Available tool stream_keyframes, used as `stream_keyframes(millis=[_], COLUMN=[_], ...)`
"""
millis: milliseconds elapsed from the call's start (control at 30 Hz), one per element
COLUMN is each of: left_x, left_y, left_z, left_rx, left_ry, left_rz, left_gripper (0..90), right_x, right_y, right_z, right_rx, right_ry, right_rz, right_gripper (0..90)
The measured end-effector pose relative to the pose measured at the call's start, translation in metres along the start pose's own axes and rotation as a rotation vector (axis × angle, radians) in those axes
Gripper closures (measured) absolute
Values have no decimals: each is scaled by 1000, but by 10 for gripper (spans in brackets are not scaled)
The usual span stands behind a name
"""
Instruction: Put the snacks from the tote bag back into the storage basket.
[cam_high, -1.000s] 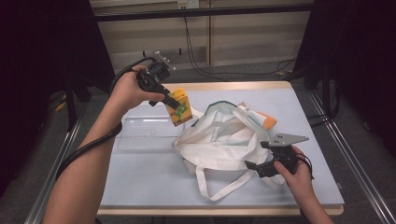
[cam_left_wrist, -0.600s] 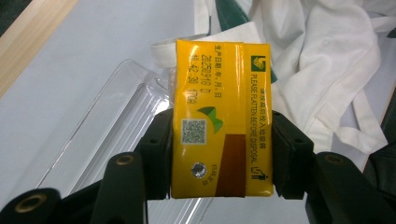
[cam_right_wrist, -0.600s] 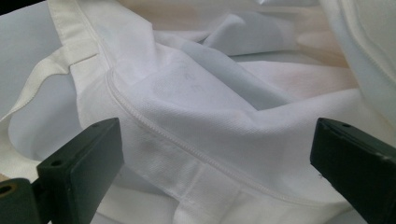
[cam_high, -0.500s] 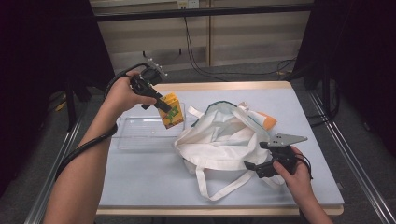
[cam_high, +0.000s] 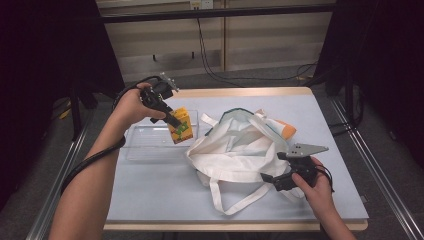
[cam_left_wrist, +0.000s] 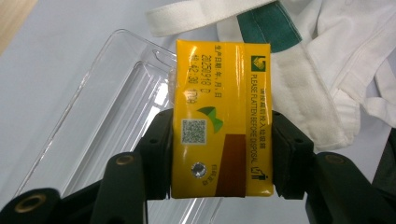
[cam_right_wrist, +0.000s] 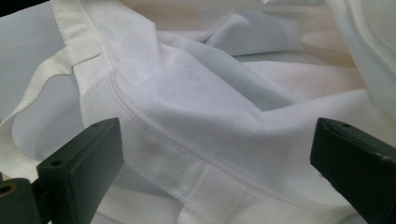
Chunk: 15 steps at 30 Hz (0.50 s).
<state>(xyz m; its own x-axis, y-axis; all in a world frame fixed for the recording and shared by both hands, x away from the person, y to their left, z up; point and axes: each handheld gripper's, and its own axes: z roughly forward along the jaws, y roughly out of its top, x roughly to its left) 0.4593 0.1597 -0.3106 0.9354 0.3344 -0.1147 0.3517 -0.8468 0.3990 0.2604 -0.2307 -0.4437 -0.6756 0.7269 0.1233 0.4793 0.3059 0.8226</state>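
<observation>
A yellow drink carton (cam_high: 180, 128) (cam_left_wrist: 219, 116) is held above the right end of a clear plastic tray (cam_high: 150, 142) (cam_left_wrist: 107, 116), with my left gripper (cam_high: 176, 125) (cam_left_wrist: 219, 154) shut on its two sides. A white tote bag (cam_high: 240, 150) (cam_right_wrist: 210, 116) lies crumpled in the middle of the table, with a green-edged item and an orange one showing at its mouth. My right gripper (cam_high: 270, 179) (cam_right_wrist: 215, 163) rests at the bag's near right side, jaws wide open over the cloth, nothing pinched.
The light blue table top (cam_high: 150, 195) has a wooden edge. The bag's loose strap (cam_high: 235, 200) loops toward the front edge. Metal rails run along both sides of the table, and cables hang at the back wall.
My left gripper has carried the carton left and down, from beside the bag's mouth to over the tray's right end. The right gripper has stayed put.
</observation>
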Motion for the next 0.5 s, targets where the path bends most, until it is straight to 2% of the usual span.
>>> stream_keyframes(millis=[33,200,333,367,467,500], left_x=[2,0,1,1,3,3], left_y=[0,-3,-5,-6,-7,-8], left_z=[0,8,15,17,21,22], left_rx=[28,14,33,22,39,36], left_ry=[-1,-7,-13,-13,-22,-27], left_rz=[29,13,36,26,53,47], left_gripper=[495,494,494,494,494,494], right_x=[0,0,0,0,0,0], right_y=[0,0,0,0,0,0], right_z=[0,0,0,0,0,0], right_rx=[0,-1,-1,-1,-2,-1], right_ry=[-1,0,1,0,1,1], right_rz=[0,1,1,0,0,1], right_gripper=[25,24,25,24,24,25])
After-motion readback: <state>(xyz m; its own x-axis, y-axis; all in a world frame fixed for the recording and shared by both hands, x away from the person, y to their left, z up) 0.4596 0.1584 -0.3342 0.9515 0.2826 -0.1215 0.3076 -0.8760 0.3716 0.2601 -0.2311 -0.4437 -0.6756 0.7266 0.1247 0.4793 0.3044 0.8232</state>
